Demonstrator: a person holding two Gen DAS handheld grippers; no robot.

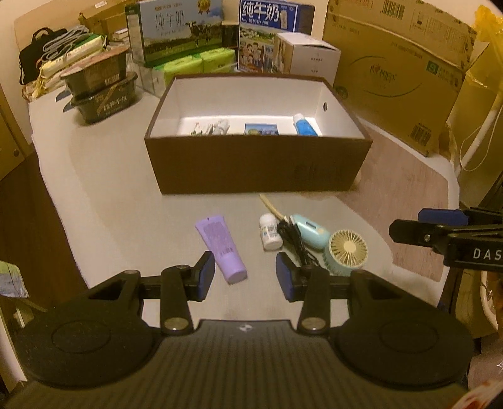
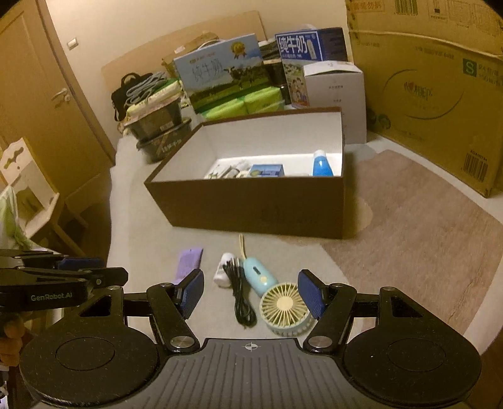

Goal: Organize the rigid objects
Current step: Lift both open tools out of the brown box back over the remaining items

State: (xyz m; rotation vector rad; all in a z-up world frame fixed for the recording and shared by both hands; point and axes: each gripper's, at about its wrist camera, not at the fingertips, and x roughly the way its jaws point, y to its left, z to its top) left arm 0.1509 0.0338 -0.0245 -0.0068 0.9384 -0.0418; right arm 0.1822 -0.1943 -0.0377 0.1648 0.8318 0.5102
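i see a pale grey table with a wood-grain mat on its right side. a brown box sits mid-table. in front lie a purple tube, white bottle, black cable, and blue fan. cartons and black food tubs crowd the back.

Warm, yellowish light fills the room. A pale grey table takes up the middle of both views, with a wood-grain mat across its surface toward 3 o'clock. In the right wrist view a wooden door with a lever handle stands at 10 o'clock, a wall switch just beside its frame on the cream wall. At 12 o'clock milk cartons and green tissue packs crowd the table's far edge; a large cardboard box stands at 2 o'clock.
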